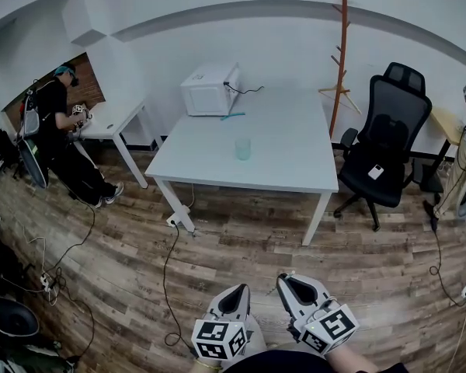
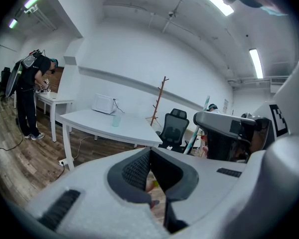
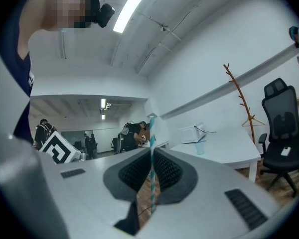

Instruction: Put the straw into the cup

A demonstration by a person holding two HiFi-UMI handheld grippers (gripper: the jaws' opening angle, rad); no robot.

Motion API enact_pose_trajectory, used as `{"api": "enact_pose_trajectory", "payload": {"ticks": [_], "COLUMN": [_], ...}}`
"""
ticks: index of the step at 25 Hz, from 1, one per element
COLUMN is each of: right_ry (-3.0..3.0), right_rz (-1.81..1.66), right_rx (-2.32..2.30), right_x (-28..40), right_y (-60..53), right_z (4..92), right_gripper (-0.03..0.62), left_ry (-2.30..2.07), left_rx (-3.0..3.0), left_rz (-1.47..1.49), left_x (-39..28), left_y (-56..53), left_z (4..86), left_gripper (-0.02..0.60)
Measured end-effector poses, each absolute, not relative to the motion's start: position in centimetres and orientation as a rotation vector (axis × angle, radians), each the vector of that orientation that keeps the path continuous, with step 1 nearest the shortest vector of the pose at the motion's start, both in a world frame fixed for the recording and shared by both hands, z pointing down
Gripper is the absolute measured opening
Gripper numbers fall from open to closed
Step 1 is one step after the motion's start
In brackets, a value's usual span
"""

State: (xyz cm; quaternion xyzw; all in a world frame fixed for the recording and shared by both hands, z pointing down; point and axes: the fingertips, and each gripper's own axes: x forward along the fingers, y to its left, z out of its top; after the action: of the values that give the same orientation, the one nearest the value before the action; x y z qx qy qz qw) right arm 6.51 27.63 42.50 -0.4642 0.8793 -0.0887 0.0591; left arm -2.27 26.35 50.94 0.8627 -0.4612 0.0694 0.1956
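- The right gripper (image 3: 152, 151) is clamping down on the straw (image 3: 152, 133). In the right gripper view its two dark pads are squeezing it right at the middle line, with nothing else in there.
- The straw is the teal-and-white striped one. It's crossing the jaws near their tips, with one bit poking out above the pads and a longer bit hanging below them.
- Its long axis is running straight up and down in the right gripper view, across the way the jaws are pointing. The top end is pointing at the ceiling and the bottom end at the wooden floor.
- The cup (image 3: 200, 147) is sitting upright on the white table (image 1: 279, 165), out ahead of the straw and a little to its right. The two are well apart and nowhere near touching.
- In the head view I'm not managing to pick the straw out at all, it's too thin. The right gripper (image 1: 289, 280) is hovering over the floor on the near side of the cup (image 1: 242, 148).
- The left gripper (image 2: 149, 151) is sitting closed with its pads meeting and nothing pinched between them. It's just beside the right one and equally far from the cup (image 2: 116, 120).
- Past the cup, a thin teal stick (image 1: 233, 116) is lying flat on the table, in front of the microwave (image 1: 210, 89).
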Motion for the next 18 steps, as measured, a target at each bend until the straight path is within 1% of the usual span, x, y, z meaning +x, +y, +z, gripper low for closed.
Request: {"api": "enact_pose_trajectory", "payload": {"ticks": [8, 18], "right_ry": [2.656, 2.664], "right_rz": [-0.266, -0.263], "right_rx": [-1.434, -1.428], "right_x": [6.1, 4.0], "right_y": [22.9, 15.6], "right_z": [42.7, 41.3], "right_gripper": [0.037, 0.037], "left_ry": [-1.275, -1.266], "left_rx": [2.435, 2.43], "left_rz": [0.177, 0.19], "left_x": [-2.6, -4.5], "left_y": [21.2, 14.1], "left_z": [50.5, 49.8], "left_gripper": [0.011, 0.011]}}
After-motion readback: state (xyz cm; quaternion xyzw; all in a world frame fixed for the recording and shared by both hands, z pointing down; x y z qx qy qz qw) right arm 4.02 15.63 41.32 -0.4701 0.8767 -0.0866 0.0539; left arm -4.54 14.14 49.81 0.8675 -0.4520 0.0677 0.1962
